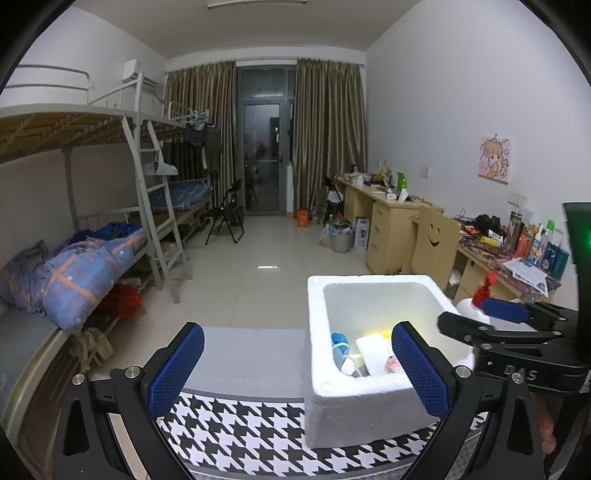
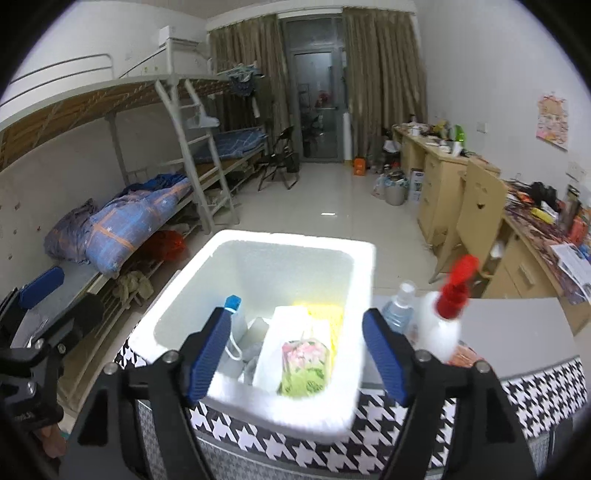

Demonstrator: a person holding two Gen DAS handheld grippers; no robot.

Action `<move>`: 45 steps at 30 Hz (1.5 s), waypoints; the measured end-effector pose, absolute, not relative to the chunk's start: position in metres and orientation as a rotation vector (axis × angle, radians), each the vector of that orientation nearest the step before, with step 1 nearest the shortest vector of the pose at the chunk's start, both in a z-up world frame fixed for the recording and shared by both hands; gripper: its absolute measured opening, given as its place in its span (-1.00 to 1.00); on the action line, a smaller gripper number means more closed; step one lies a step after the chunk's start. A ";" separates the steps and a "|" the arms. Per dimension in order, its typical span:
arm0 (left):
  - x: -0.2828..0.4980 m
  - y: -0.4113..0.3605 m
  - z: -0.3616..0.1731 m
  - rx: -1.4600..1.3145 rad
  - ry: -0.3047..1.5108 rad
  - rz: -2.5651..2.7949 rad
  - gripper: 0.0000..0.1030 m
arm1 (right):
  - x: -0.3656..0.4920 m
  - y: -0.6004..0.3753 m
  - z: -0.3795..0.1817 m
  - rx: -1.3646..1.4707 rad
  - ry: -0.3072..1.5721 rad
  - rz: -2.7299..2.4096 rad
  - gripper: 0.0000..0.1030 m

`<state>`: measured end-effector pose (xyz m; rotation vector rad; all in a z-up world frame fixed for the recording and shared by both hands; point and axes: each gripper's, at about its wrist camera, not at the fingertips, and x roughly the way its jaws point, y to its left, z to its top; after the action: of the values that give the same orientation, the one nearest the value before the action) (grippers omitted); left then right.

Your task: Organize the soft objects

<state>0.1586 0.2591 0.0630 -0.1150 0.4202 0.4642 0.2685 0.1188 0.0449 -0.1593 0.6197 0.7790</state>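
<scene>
Both the right gripper (image 2: 291,354) and left gripper (image 1: 295,373) gape wide, empty, over the foam box (image 2: 364,258); withdrawing carelessly could topple the neighbouring spray bottle (image 2: 439,325).

The room was evenly but dimly lit from a long ceiling lamp (image 1: 256,3) at 12 o'clock, which left a small glare patch on the pale tiled floor (image 1: 267,266). The far rim of the white foam box (image 2: 295,236) was blown out to pure white in the right wrist view. That view was softer, with motion blur smearing the red-capped white spray bottle (image 2: 441,325) at 3 o'clock. Both fisheye pictures bent straight lines strongly and ended in black vignetted corners.
</scene>
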 end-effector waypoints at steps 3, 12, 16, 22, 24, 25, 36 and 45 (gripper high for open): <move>0.147 0.250 0.065 -0.101 0.408 0.473 0.98 | 0.254 0.103 0.055 -0.143 0.580 0.758 0.63; 0.113 0.222 0.076 -0.101 0.380 0.449 0.98 | 0.200 0.067 0.076 -0.144 0.497 0.756 0.90; 0.091 0.206 0.079 -0.104 0.363 0.445 0.98 | 0.176 0.049 0.080 -0.126 0.469 0.767 0.90; 0.058 0.177 0.078 -0.094 0.336 0.406 0.98 | 0.148 0.026 0.080 -0.114 0.432 0.783 0.91; 0.048 0.168 0.080 -0.094 0.325 0.389 0.98 | 0.141 0.019 0.080 -0.105 0.434 0.788 0.91; 0.042 0.163 0.081 -0.091 0.320 0.381 0.98 | 0.135 0.014 0.079 -0.102 0.429 0.796 0.91; -0.003 0.132 0.085 -0.080 0.250 0.351 0.98 | 0.097 -0.021 0.070 -0.080 0.341 0.780 0.92; -0.021 0.116 0.056 -0.044 0.190 0.383 0.98 | 0.073 -0.038 0.045 -0.078 0.250 0.753 0.92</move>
<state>-0.0213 0.1158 0.0559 -0.0444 0.1900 0.3825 0.0726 -0.0382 0.0445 -0.0777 0.2504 0.7533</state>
